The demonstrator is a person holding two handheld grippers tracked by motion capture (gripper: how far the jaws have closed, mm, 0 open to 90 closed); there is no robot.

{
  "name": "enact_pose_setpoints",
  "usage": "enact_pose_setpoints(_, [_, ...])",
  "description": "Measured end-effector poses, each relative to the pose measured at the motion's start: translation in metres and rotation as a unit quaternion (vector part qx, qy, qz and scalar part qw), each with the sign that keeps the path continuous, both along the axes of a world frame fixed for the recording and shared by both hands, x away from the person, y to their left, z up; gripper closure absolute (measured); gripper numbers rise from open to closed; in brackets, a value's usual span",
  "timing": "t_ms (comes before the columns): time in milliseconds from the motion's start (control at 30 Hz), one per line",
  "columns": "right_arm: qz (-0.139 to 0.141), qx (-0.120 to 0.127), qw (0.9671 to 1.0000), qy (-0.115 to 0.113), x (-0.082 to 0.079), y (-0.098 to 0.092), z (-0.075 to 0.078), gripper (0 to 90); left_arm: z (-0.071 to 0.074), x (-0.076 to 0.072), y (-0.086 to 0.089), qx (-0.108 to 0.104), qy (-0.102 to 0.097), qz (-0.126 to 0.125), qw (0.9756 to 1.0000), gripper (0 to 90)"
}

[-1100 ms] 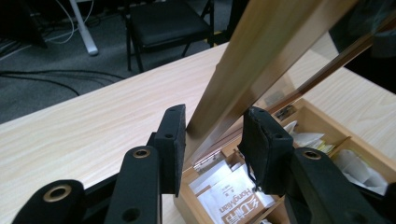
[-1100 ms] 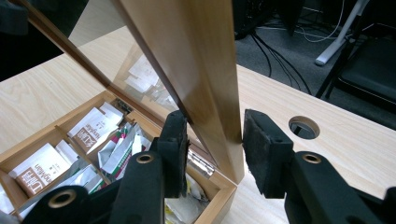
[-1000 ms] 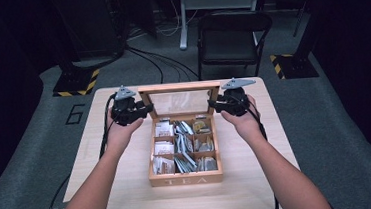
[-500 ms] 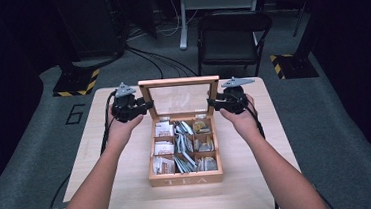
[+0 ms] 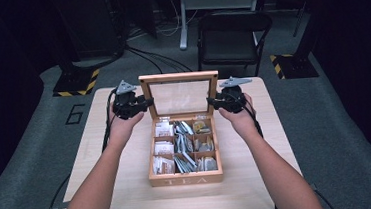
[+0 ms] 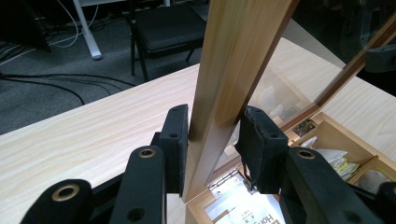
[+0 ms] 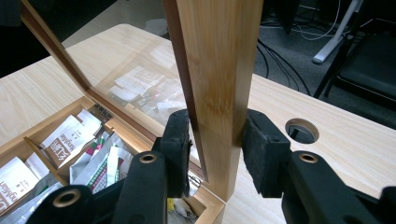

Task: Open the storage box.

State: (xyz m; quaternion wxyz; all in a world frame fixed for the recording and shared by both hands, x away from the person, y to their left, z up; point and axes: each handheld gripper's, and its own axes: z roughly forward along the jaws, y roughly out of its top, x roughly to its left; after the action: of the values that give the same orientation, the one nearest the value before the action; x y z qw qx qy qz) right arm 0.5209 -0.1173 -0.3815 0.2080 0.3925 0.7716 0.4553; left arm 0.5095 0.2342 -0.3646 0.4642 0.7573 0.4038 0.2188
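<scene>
The left gripper (image 5: 146, 103) and the right gripper (image 5: 210, 102) are black, each topped by a grey three-cornered plate. A black cable trails from each along the forearm. Both forearms are bare, with no sleeves in the high view. In the gripper views, the jaws are matte black bars with brass-ringed holes. The pads (image 6: 179, 140) are dark, with fraying at one edge.

Light wooden tea box (image 5: 186, 177); pale wood-grain table (image 5: 130, 189); black chair (image 5: 231, 40).
</scene>
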Motion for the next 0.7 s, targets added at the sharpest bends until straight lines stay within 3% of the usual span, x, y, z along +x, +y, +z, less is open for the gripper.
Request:
enact_pose_setpoints(300, [-0.001,0.002,1.0,0.001,0.004,0.0,0.0,63.2,-0.002,0.003,0.0,-0.008,0.005,0.004,1.0,63.1])
enact_pose_setpoints(467, [-0.003,0.008,1.0,0.001,0.006,-0.001,-0.001,63.7,-0.008,0.006,-0.003,0.005,0.009,0.008,0.9999,61.2])
enact_pose_setpoints(700, [-0.003,0.007,1.0,0.004,0.008,-0.001,0.0,63.8,-0.016,0.011,-0.002,0.007,0.02,0.008,0.9997,63.6])
